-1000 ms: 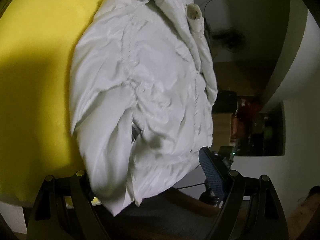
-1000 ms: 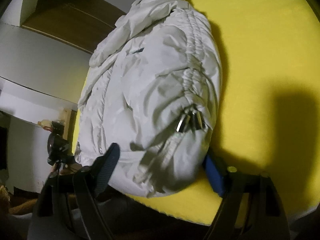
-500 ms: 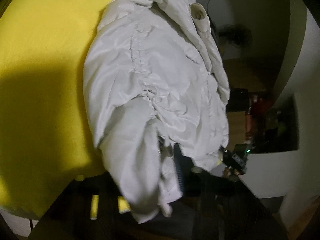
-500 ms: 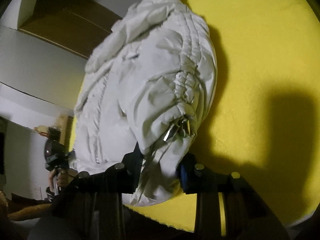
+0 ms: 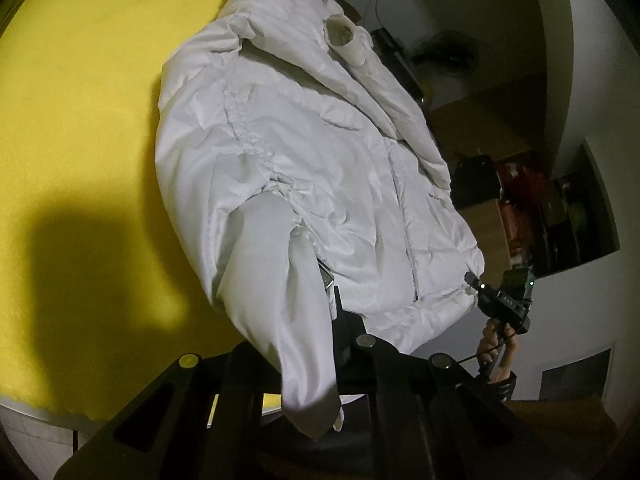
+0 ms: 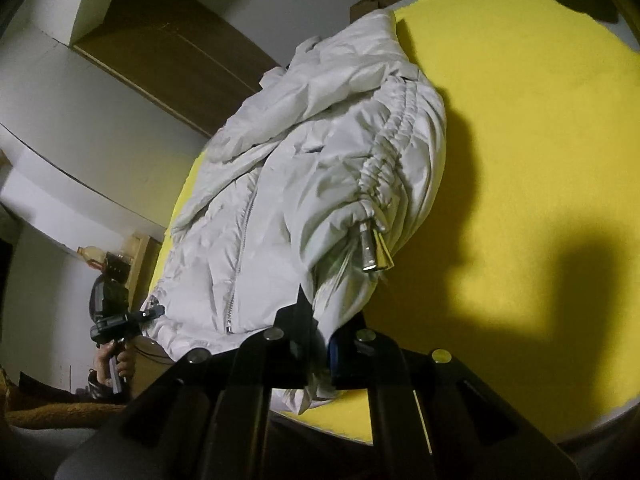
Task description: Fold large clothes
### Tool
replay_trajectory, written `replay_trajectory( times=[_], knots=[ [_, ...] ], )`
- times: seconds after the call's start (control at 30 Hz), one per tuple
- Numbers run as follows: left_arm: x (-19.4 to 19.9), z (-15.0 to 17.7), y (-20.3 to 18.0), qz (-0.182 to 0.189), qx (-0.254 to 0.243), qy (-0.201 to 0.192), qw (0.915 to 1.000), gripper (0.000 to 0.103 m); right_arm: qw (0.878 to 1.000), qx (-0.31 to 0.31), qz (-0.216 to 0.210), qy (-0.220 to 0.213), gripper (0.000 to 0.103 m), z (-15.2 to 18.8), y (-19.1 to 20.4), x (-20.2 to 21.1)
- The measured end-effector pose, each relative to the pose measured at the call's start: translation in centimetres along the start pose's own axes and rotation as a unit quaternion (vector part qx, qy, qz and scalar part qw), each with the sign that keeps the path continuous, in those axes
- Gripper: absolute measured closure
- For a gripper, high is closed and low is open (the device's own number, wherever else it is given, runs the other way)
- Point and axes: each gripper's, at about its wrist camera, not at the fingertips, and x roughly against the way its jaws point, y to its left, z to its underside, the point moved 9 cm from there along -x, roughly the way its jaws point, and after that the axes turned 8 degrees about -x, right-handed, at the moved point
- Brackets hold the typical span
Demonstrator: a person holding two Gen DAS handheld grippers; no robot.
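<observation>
Your left gripper [image 5: 320,320] has its jaws closed down on the near hem of the white puffer jacket [image 5: 320,168], with a loose flap of the fabric hanging over the jaws toward you. Your right gripper [image 6: 320,340] is clamped the same way on the hem at the jacket's other bottom corner — cloth bunches between its jaws and spills out beneath them.

The jacket lies lengthwise on the yellow surface [image 5: 80,120], which may be a counter cover or a bed; you cannot tell which. Its bottom edge is nearest you and the collar end is farthest away. From the left wrist view a sleeve cuff [image 5: 340,34] shows near the far end, and a gathered seam [image 5: 248,140] runs down the jacket's side. From the right wrist view the front zipper [image 6: 240,248] runs up the middle, and a metal drawcord end [image 6: 368,250] dangles from the gathered side seam just above your right jaws.

Each camera catches the other hand — in the left view your right hand [image 5: 498,354] grips its handle beside the jacket's corner, and in the right view your left hand [image 6: 114,360] does likewise. Dark shadows fall across the yellow surface beside the jacket.
</observation>
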Motion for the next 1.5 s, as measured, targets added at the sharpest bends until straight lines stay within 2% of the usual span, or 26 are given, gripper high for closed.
replay_trajectory(
  times=[0.07, 0.17, 0.23, 0.27, 0.33, 0.43, 0.53, 0.63, 0.7, 0.77, 0.8, 0.83, 0.9, 0.97, 1.03, 1.1, 1.3, 1.37, 1.5],
  knots=[
    [0.0, -0.2, 0.5, 0.009, 0.02, -0.008, 0.9997, 0.094, 1.0, -0.001, 0.004, 0.0, 0.097, 0.0, -0.2, -0.1],
    [-0.9, -0.6, 1.4, 0.02, 0.056, -0.013, 0.9981, 0.092, 0.999, -0.029, 0.015, 0.013, 0.08, 0.1, -2.1, -1.1],
    [-1.2, -0.7, 1.6, 0.022, 0.057, -0.01, 0.9981, 0.092, 0.998, -0.043, 0.026, 0.024, 0.038, 0.6, -3.1, -1.7],
    [-1.3, -0.8, 1.5, 0.026, 0.059, -0.009, 0.9979, 0.092, 0.998, -0.057, 0.029, 0.03, 0.034, 0.8, -3.9, -2.1],
    [-1.0, -1.0, 1.5, 0.041, 0.07, -0.008, 0.9966, 0.092, 0.996, -0.078, 0.027, 0.039, 0.032, 1.2, -4.9, -2.1],
    [-0.3, -1.2, 1.4, 0.063, 0.077, -0.015, 0.9949, 0.09, 0.993, -0.115, -0.007, 0.034, 0.032, 1.2, -5.9, -1.3],
    [-0.4, -1.4, 1.5, 0.064, 0.074, -0.013, 0.9951, 0.087, 0.986, -0.151, -0.062, 0.038, 0.027, 0.9, -6.3, -1.5],
    [-0.5, -1.9, 1.5, 0.084, 0.091, -0.02, 0.9922, 0.083, 0.977, -0.166, -0.12, 0.062, 0.025, 0.6, -4.8, -2.7],
    [-0.3, -2.3, 1.2, 0.099, 0.092, -0.029, 0.9904, 0.073, 0.971, -0.179, -0.145, 0.067, 0.024, 0.1, -4.3, -3.4],
    [-0.5, -2.3, 1.1, 0.096, 0.094, -0.027, 0.9906, 0.072, 0.973, -0.171, -0.138, 0.064, 0.027, -0.2, -4.1, -3.8],
    [-0.6, -2.2, 1.1, 0.094, 0.096, -0.026, 0.9906, 0.072, 0.977, -0.162, -0.127, 0.062, 0.04, -0.3, -4.0, -3.8],
    [-0.6, -2.1, 1.2, 0.093, 0.099, -0.024, 0.9905, 0.072, 0.981, -0.147, -0.11, 0.062, 0.06, -0.2, -3.9, -3.9],
    [-0.7, -2.0, 1.4, 0.091, 0.103, -0.026, 0.9902, 0.072, 0.988, -0.124, -0.075, 0.057, 0.081, 0.0, -3.9, -3.7],
    [-1.3, -1.8, 1.9, 0.072, 0.109, -0.019, 0.9913, 0.076, 0.992, -0.106, -0.053, 0.052, 0.085, 0.1, -4.0, -3.7],
    [-1.6, -1.5, 1.9, 0.054, 0.1, -0.011, 0.9935, 0.092, 0.993, -0.097, -0.05, 0.048, 0.09, 0.1, -3.6, -3.6],
    [-1.2, -1.4, 1.3, 0.037, 0.077, -0.018, 0.9961, 0.094, 0.995, -0.076, -0.039, 0.041, 0.092, 0.0, -2.8, -3.1],
    [1.3, -1.6, -2.2, 0.028, -0.002, -0.05, 0.9984, 0.096, 1.0, -0.012, -0.025, 0.015, 0.094, -0.4, -0.1, -0.4],
    [1.4, -1.7, -2.8, 0.033, -0.008, -0.051, 0.9981, 0.096, 1.0, -0.002, -0.023, 0.013, 0.094, -0.6, 0.6, -0.1],
    [0.9, -2.9, -2.3, 0.048, 0.001, -0.05, 0.9976, 0.096, 0.998, -0.033, -0.04, 0.02, 0.094, -1.8, 0.4, 0.0]
  ],
)
